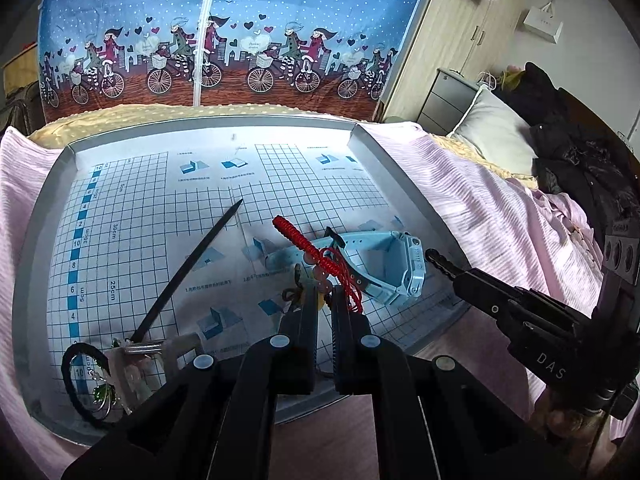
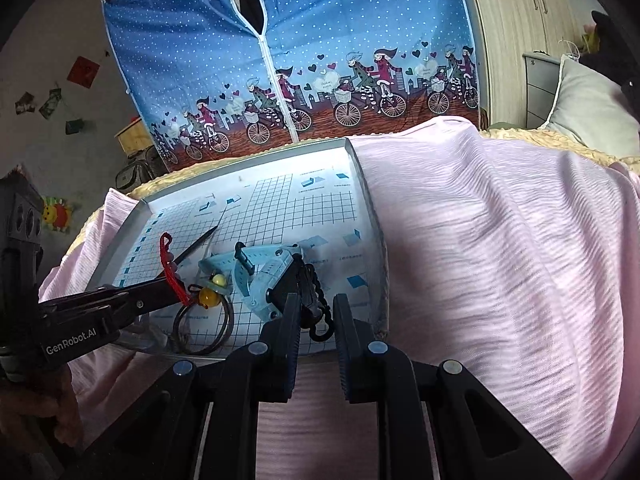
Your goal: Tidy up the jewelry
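A grey tray [image 1: 42,216] lined with grid paper lies on a pink blanket. My left gripper [image 1: 325,300] is shut on a red braided cord [image 1: 298,240] strung with pale and yellow beads [image 2: 218,280]; a dark loop [image 2: 204,330] hangs below it. A light blue watch [image 1: 384,264] lies just beyond, at the tray's right side. My right gripper [image 2: 317,308] is shut on a black beaded piece [image 2: 320,312] close to the watch [image 2: 260,280]. In the left wrist view it [image 1: 456,274] reaches in from the right. A black hair stick [image 1: 188,268] lies on the grid.
A black hair tie [image 1: 76,384] with green charms and a pale clip [image 1: 160,350] sit in the tray's near left corner. The pink blanket [image 2: 480,240] covers the bed around the tray [image 2: 370,216]. A pillow [image 1: 496,128], dark clothes and a blue patterned wardrobe cover [image 1: 224,32] lie beyond.
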Demonstrator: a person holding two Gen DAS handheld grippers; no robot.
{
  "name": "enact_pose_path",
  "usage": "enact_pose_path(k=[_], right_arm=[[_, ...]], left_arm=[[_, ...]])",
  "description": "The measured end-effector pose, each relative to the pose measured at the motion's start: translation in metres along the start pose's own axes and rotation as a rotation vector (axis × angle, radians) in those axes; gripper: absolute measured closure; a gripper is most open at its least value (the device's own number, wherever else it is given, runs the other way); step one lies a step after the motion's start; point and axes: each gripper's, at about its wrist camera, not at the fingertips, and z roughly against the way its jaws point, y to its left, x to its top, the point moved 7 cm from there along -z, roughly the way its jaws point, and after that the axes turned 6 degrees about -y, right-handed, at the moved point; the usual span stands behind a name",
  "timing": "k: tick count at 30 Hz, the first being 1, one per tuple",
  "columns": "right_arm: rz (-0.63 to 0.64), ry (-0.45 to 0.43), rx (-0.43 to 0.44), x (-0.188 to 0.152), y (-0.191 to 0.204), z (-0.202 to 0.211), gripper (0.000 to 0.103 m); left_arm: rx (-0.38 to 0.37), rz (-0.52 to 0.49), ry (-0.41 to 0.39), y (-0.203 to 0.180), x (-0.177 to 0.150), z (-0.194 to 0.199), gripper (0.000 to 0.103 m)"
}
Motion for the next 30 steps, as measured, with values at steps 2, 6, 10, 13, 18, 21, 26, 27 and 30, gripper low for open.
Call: enact_pose_path(k=[2,6,10,13,18,21,26,27,30], right_arm=[[0.017,0.008,0.001,-0.002,0.004,-0.002,0.087],[0.041,0.018,-0.001,-0.004,0.008,-0.004,0.087],[0.046,0.023,-0.003,-0.007,0.008,-0.006,0.087],[0.045,0.024,-0.003,-0.006,0.008,-0.006,0.087],[0.041,0.024,-0.007,-0.005,0.007,-0.006,0.086],[0.026,0.007,-0.015,-0.002,0.004,-0.002,0.076],[0.024,-0.072,-0.043,0.014,-0.001,0.021,0.058],[0.022,-0.094,-0.049,0.018,-0.001,0.028,0.055],[0.011,-0.153,-0.060,0.029,-0.002,0.049,0.040]], left_arm=[[0.001,0.002,0.007,0.000,-0.002,-0.002,0.099],[0.006,0.008,0.025,0.002,-0.005,-0.005,0.099],[0.016,0.022,0.043,0.006,-0.008,-0.008,0.099],[0.034,0.022,0.056,0.010,-0.008,-0.010,0.098],[0.063,0.028,0.039,0.013,-0.008,-0.007,0.062],[0.066,0.027,0.025,0.013,-0.005,-0.001,0.062],[0.070,0.038,-0.030,0.008,0.006,0.020,0.032],[0.065,0.046,-0.052,0.007,0.009,0.026,0.032],[0.057,0.059,-0.107,0.002,0.018,0.048,0.031]])
